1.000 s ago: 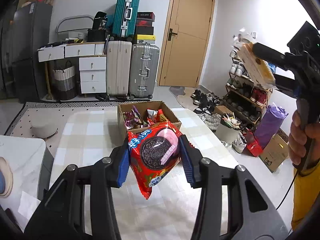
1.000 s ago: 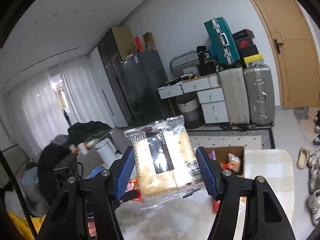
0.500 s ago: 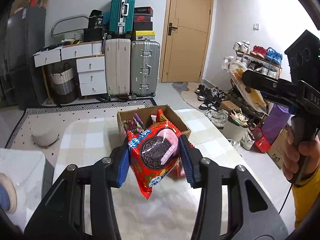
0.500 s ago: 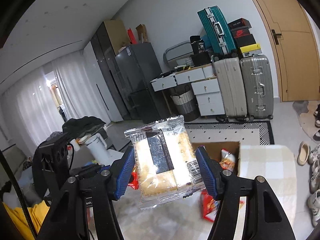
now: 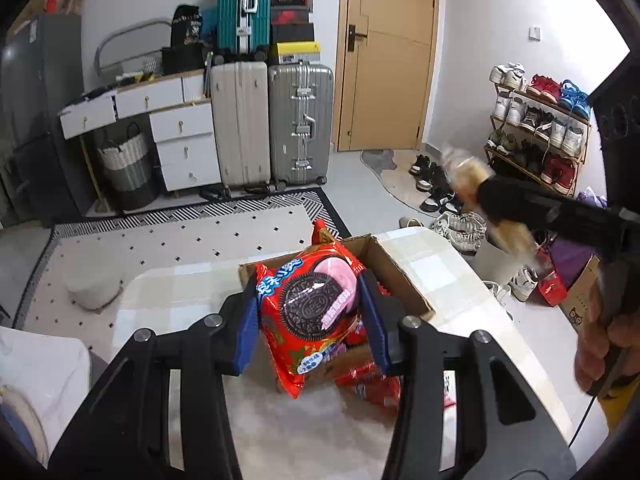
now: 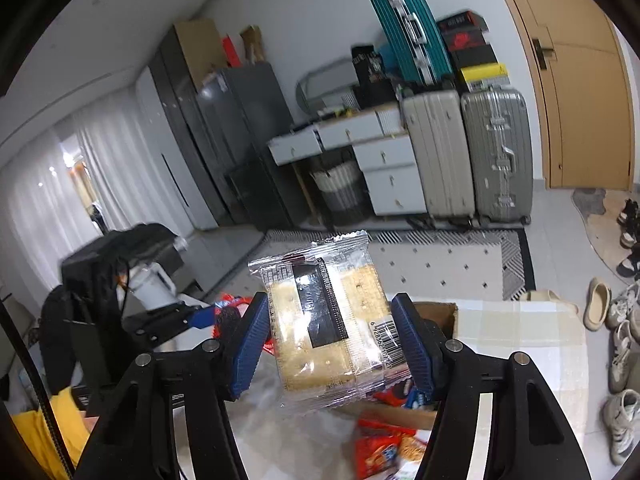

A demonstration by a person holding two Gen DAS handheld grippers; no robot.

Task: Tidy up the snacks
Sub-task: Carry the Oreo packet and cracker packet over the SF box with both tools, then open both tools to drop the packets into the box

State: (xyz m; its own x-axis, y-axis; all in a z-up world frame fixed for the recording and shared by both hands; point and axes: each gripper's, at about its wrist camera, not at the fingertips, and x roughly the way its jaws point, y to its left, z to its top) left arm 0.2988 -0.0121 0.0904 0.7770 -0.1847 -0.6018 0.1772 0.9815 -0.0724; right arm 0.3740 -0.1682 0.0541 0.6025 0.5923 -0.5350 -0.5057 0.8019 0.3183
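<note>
Two snack packets are held aloft at once, one in each gripper. The left gripper (image 5: 310, 312) is closed on a red Oreo packet (image 5: 310, 308), pinched by its side edges so the face stays flat, and it is poised over the near rim of the open cardboard box (image 5: 404, 276), presumably for a drop inside. The right gripper (image 6: 334, 344) is clamped the same way on a clear cracker packet (image 6: 328, 324), carried above the worktop (image 6: 516, 328) beside the box (image 6: 436, 312); motion blur hides its exact height in the left view. The box sits toward the far end of the worktop and already looks crowded with wrappers. More red packets (image 5: 370, 386) lie loose against its near wall, so free room is judged tighter there than on the bare checked cloth at either side.
</note>
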